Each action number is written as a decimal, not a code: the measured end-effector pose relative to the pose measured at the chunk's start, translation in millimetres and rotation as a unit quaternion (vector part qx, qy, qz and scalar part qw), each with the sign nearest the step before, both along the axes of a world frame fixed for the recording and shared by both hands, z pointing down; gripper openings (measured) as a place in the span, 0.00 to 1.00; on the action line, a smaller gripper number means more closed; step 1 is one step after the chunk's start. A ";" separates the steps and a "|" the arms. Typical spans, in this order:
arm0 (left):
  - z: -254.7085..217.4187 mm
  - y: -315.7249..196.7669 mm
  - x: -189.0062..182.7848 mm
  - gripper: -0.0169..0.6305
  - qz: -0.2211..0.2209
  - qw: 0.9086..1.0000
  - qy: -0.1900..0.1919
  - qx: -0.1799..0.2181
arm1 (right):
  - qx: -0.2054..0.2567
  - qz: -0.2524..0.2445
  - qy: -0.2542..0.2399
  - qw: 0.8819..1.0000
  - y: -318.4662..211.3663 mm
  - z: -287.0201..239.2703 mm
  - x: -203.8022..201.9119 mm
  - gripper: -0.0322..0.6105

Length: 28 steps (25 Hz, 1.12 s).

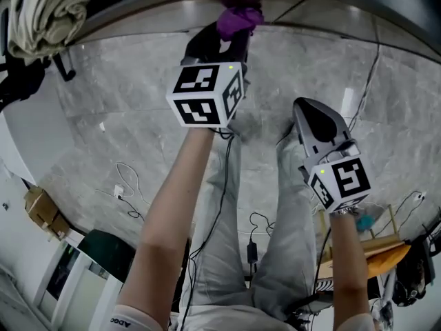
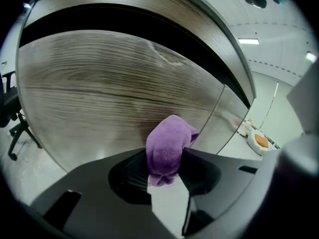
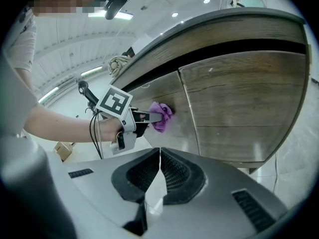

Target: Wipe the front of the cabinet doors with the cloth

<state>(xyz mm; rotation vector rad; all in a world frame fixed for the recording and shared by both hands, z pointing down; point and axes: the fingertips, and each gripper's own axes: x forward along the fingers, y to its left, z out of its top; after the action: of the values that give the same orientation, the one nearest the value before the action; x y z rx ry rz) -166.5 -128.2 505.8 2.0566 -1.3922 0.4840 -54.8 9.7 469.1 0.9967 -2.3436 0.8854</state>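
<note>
My left gripper [image 2: 167, 157] is squeezing the purple cloth [image 2: 169, 141] tight between its jaws. The cloth is sticking out past the tips and pressing on the wooden cabinet door [image 2: 99, 83], near the gap beside the next door [image 3: 239, 98]. My right gripper [image 3: 160, 151] is hanging back from the doors, its jaws pushed together on nothing.

Head cam looks steeply down past both arms, mostly at the grey floor [image 1: 124, 116]. Left gripper cam is right up close to the wooden cabinet door [image 2: 99, 83], facing it. Right gripper cam sits further off to the side, catching that same door plus the left gripper [image 3: 152, 117] and its purple cloth [image 3: 162, 115].
</note>
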 end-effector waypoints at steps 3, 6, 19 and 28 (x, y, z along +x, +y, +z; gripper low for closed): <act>-0.8 2.9 -50.5 0.25 -0.012 1.000 -0.013 -0.003 | 0.003 -0.008 -0.006 1.000 -3.9 -2.1 -39.3 0.10; -2.6 6.8 -104.7 0.25 -0.029 0.999 -0.026 -0.006 | 0.008 -0.025 -0.012 1.000 -6.3 -6.1 -81.2 0.09; -16.3 19.1 -285.3 0.25 -0.163 0.985 -0.049 0.008 | 0.013 -0.080 -0.011 0.997 2.9 -7.1 -180.8 0.10; -23.4 52.3 -271.2 0.25 -0.192 0.981 -0.034 0.002 | 0.018 -0.089 -0.031 0.995 14.5 -20.5 -167.3 0.10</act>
<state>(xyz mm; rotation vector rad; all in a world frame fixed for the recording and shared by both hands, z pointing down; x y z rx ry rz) -437.8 -75.9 482.4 1.7257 -1.7802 0.3875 -222.1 24.2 448.6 0.7681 -2.4634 0.8184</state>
